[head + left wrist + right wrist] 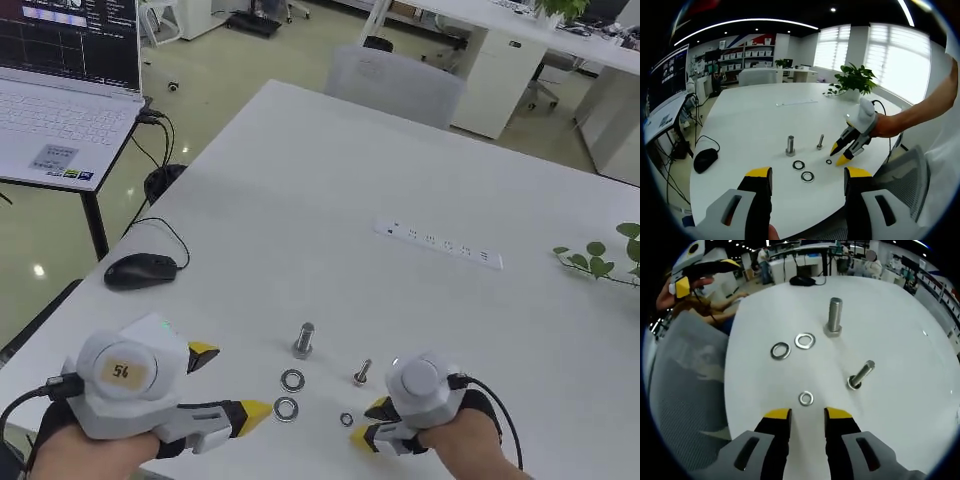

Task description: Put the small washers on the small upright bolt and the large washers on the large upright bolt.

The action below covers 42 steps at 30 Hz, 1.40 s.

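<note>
Plainly, "54" on left gripper (pixel 230 382).

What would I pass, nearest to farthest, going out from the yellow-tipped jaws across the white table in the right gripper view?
small washer → small upright bolt → pair of large washers → large upright bolt → black mouse near the table's far edge

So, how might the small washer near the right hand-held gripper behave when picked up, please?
The small washer lies flat on the smooth white table, so it will probably slide rather than lift. It looks like thin metal: likely stiff and light.
</note>
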Each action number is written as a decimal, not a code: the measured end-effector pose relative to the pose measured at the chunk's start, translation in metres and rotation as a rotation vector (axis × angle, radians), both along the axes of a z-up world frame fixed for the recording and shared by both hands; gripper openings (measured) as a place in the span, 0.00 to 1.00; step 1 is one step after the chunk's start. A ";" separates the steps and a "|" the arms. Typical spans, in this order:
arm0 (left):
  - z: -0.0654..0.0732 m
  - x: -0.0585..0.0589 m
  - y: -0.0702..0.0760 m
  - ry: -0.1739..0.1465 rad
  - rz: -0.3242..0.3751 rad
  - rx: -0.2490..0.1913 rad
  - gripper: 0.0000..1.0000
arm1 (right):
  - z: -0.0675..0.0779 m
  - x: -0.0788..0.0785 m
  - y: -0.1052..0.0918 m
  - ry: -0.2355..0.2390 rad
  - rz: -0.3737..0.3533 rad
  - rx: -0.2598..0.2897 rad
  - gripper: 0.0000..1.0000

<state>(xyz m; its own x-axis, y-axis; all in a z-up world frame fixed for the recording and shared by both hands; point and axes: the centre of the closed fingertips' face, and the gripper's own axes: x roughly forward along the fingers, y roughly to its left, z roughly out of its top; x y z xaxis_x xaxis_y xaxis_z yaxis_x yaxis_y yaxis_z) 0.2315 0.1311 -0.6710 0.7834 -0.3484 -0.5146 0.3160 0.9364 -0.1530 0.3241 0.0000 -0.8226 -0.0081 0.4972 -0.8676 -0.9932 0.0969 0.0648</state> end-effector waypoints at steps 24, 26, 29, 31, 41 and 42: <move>0.002 0.005 -0.007 -0.005 -0.011 -0.008 0.57 | -0.002 0.002 0.013 -0.068 0.023 -0.036 0.14; 0.002 0.005 -0.006 -0.007 -0.011 -0.007 0.57 | -0.003 0.001 0.012 -0.056 0.010 -0.033 0.14; 0.003 0.005 -0.004 -0.008 -0.007 -0.006 0.57 | -0.001 -0.004 0.010 -0.039 0.022 -0.024 0.14; 0.004 0.005 -0.002 -0.009 -0.003 -0.006 0.57 | 0.000 -0.007 0.007 -0.040 0.019 -0.017 0.14; 0.003 0.004 0.000 -0.007 -0.001 -0.005 0.57 | 0.004 -0.006 0.003 -0.039 -0.017 0.017 0.14; 0.003 0.004 -0.001 -0.007 -0.003 -0.005 0.57 | 0.004 -0.005 0.003 -0.041 -0.018 0.020 0.14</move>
<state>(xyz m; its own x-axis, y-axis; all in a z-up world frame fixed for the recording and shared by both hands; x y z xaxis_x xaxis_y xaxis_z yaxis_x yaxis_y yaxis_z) 0.2359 0.1304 -0.6677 0.7861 -0.3529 -0.5074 0.3196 0.9348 -0.1550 0.3187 0.0035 -0.8188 0.0361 0.5141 -0.8570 -0.9932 0.1135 0.0263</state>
